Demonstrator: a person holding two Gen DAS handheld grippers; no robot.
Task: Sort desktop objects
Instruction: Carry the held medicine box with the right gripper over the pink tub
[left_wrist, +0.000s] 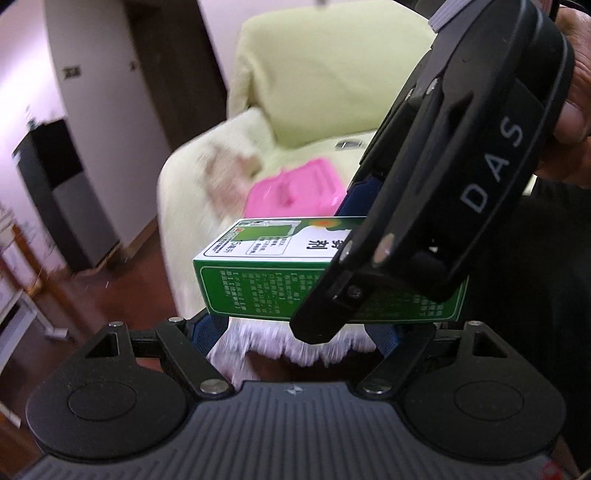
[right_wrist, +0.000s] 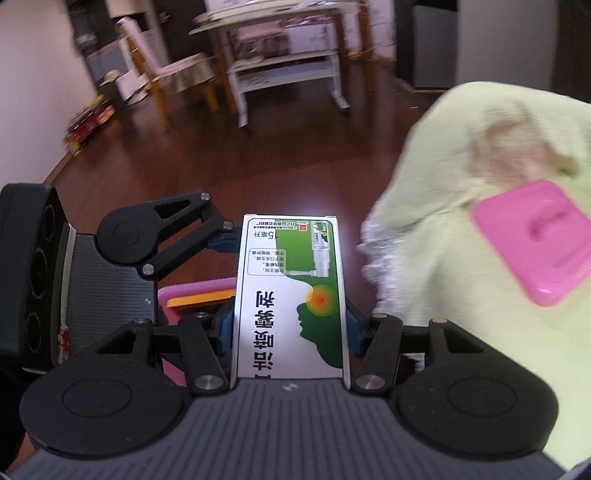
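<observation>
A green and white medicine box lies lengthwise between the blue pads of my right gripper, which is shut on it. In the left wrist view the same box runs crosswise just beyond my left gripper, whose fingers are spread wide. Only the left gripper's far fingertip shows in the right wrist view, at the box's left side. The right gripper's black body covers the box's right end, and a hand holds that gripper. A pink lid lies on the sofa cloth.
A pale green cloth with a white fringe covers the sofa. Below the grippers is a pink container with an orange item in it. Dark wood floor leads to a white table and a chair.
</observation>
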